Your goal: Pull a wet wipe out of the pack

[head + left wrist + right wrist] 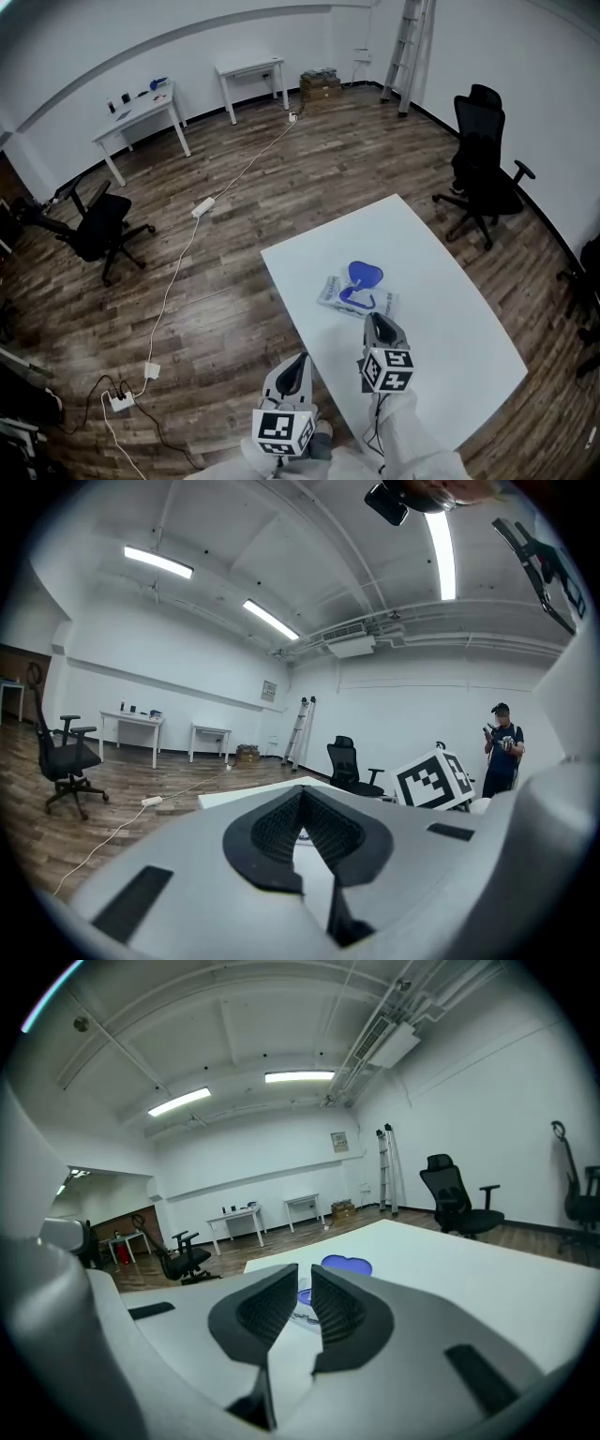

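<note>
On the white table [450,328], left of its middle, the wet wipe pack [354,294] lies flat with its blue lid [365,274] flipped up and open.

Over the table, the right hand-held gripper [374,320] is just short of the pack, pointing at it but apart from it. Its marker cube [387,368] faces the head view. In the right gripper view the two jaws stand a narrow slit apart with nothing between the pads. The pack and its lid appear beyond the slit, resting on the table surface.

At the table's near-left edge is the left hand-held gripper [299,360], to the left of the pack and farther from it than the right one. In the left gripper view its jaws meet at the tips and hold nothing. The marker cube of the right hand-held gripper shows to their right.

Around the table, a white cable [178,272] runs across the wood floor [234,225]. A black office chair [483,164] stands to the right of the table. Two far tables [141,111] and a ladder [405,47] stand by the back wall. A person [502,747] stands in the distance at the right of the left gripper view.
</note>
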Demonstrator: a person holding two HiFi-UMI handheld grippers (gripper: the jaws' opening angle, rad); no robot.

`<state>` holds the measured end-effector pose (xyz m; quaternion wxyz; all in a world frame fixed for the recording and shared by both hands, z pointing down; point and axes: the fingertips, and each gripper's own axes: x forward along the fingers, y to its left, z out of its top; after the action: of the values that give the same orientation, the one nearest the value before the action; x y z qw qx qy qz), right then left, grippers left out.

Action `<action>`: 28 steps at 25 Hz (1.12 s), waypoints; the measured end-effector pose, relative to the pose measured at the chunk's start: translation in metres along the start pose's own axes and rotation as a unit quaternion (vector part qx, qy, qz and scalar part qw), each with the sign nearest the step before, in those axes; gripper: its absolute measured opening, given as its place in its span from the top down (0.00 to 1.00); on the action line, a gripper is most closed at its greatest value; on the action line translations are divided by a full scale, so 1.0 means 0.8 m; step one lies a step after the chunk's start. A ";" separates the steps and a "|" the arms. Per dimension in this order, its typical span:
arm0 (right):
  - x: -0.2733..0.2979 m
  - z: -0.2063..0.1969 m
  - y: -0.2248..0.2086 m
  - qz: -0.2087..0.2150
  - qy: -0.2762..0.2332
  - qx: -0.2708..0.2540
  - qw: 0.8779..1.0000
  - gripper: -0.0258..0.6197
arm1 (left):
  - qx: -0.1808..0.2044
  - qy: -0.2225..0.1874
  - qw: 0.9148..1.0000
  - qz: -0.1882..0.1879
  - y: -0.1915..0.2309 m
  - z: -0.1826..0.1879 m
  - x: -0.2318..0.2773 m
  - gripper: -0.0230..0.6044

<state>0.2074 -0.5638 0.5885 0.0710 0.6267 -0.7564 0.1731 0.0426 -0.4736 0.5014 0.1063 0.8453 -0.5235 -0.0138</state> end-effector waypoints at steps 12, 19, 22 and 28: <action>0.044 -0.021 -0.026 -0.006 0.029 -0.014 0.999 0.85 | 0.002 0.017 1.000 0.008 0.006 -0.015 -0.010 0.97; 0.066 -0.037 -0.035 0.001 0.046 -0.020 0.999 0.80 | 0.003 0.027 1.000 0.007 0.002 -0.030 -0.005 0.97; 0.071 -0.040 -0.037 0.001 0.050 -0.018 0.999 0.80 | 0.004 0.029 1.000 0.008 0.003 -0.031 -0.005 0.97; 0.086 -0.044 -0.038 0.006 0.059 -0.021 0.998 0.79 | 0.001 0.035 0.999 0.013 0.009 -0.037 -0.001 0.97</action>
<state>0.2187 -0.6199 0.6491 0.1271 0.6090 -0.7584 0.1945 0.0402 -0.4713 0.5316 0.1237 0.8387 -0.5301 0.0175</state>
